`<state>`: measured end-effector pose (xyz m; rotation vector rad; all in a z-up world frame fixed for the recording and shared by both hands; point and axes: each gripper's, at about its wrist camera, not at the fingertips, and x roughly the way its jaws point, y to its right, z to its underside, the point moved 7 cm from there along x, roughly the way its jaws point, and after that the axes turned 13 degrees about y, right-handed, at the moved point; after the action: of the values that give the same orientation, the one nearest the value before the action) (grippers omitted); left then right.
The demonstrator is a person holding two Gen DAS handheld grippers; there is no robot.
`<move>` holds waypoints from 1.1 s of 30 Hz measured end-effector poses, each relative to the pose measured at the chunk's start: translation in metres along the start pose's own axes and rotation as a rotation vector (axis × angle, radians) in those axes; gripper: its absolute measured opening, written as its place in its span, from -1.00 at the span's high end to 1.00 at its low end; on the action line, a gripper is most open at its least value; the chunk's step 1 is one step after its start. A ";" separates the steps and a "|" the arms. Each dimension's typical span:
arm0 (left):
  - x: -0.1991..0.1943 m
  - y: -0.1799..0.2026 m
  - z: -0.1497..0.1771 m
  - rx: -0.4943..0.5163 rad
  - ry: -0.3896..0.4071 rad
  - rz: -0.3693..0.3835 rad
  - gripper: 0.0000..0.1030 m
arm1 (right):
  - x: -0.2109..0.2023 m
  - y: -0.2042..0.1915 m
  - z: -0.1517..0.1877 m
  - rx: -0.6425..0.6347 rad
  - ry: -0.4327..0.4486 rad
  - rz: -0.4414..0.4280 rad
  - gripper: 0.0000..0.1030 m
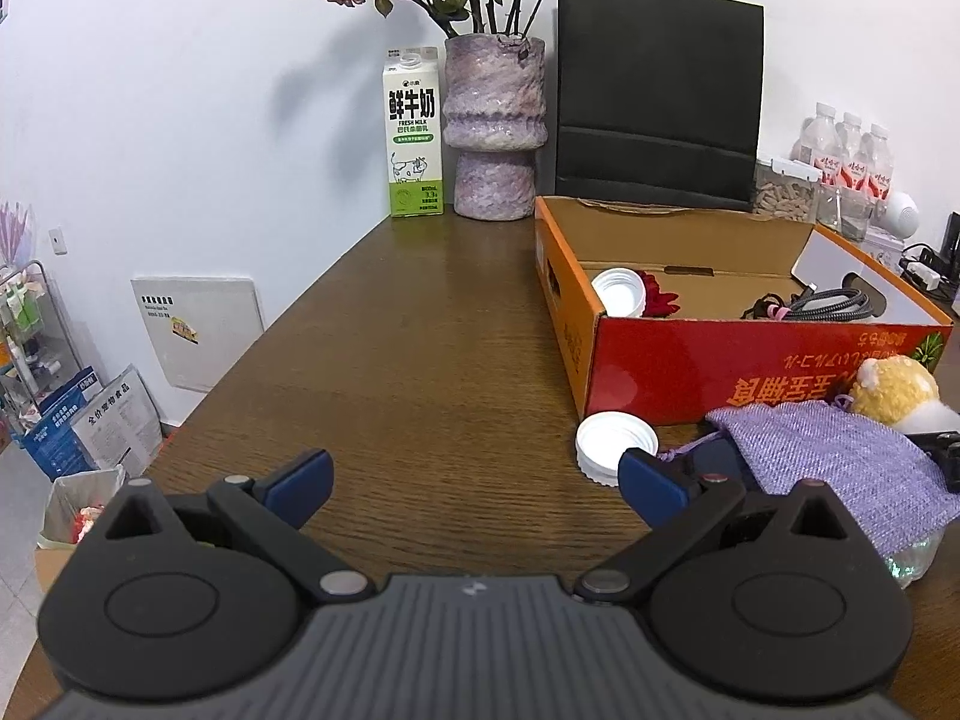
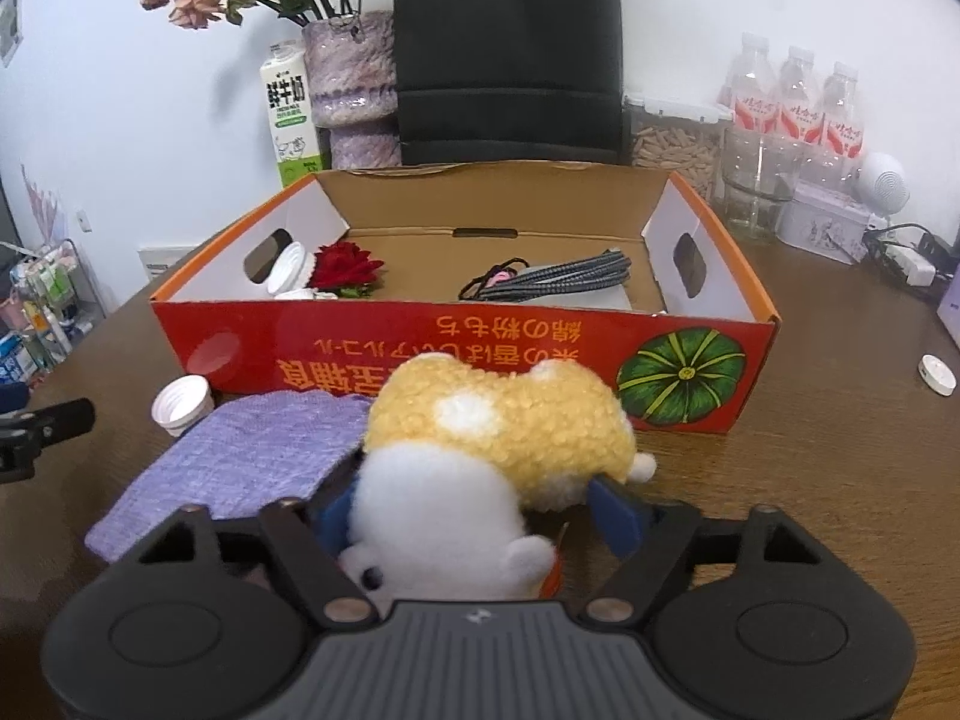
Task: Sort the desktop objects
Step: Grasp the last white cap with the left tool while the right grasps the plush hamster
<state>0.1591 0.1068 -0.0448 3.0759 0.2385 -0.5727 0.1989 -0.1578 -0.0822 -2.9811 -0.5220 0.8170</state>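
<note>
Pinching the plush toy [image 2: 480, 450] between the blue pads [image 2: 618, 516] of my right tongs [image 2: 474, 510], I have its white belly up against the camera and its yellow fleece back toward the box; both pads sit against its sides. It lies on the brown wooden table [image 2: 810, 480], its left flank over the edge of a lilac knitted pouch [image 2: 252, 456]. Just past the pouch's far corner a white screw cap [image 2: 183, 405] stands open side up, close to the box front.

My left tongs [image 1: 474, 483] are spread wide over bare tabletop with nothing between them; the right pad [image 1: 651, 483] sits just in front of that same white cap.

Behind toy and pouch stands the red and orange cardboard box [image 2: 468, 354], open on top, a green pumpkin printed on its front. Inside, at the left, are a white ridged cap [image 2: 291, 270] and a red fabric rose [image 2: 348, 270]; toward the right a coiled braided cable [image 2: 558, 279].

To the right on the table, well apart from the box, lies a small white round lid [image 2: 936, 375]. Against the wall behind the box stand a milk carton [image 1: 414, 138], a mauve vase [image 1: 495, 132] of dried roses, a black paper bag [image 1: 657, 96], a clear tub of pellets [image 2: 675, 144] and several water bottles [image 2: 798, 102]
</note>
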 end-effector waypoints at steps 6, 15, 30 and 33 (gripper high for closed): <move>-0.002 0.004 0.001 0.002 0.001 0.003 -1.00 | -0.010 -0.002 0.002 0.006 0.031 -0.028 0.06; 0.005 0.014 -0.003 0.014 0.003 0.008 -1.00 | -0.034 0.016 -0.006 0.031 0.123 0.014 0.07; 0.036 0.042 -0.003 0.058 -0.018 0.022 -0.98 | -0.037 0.068 -0.001 0.039 0.196 0.178 0.07; 0.042 0.049 -0.001 0.067 -0.029 0.033 -0.88 | -0.035 0.071 0.002 0.040 0.211 0.185 0.07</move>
<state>0.2054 0.0644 -0.0603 3.1267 0.1717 -0.6362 0.1915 -0.2359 -0.0733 -3.0608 -0.2235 0.5032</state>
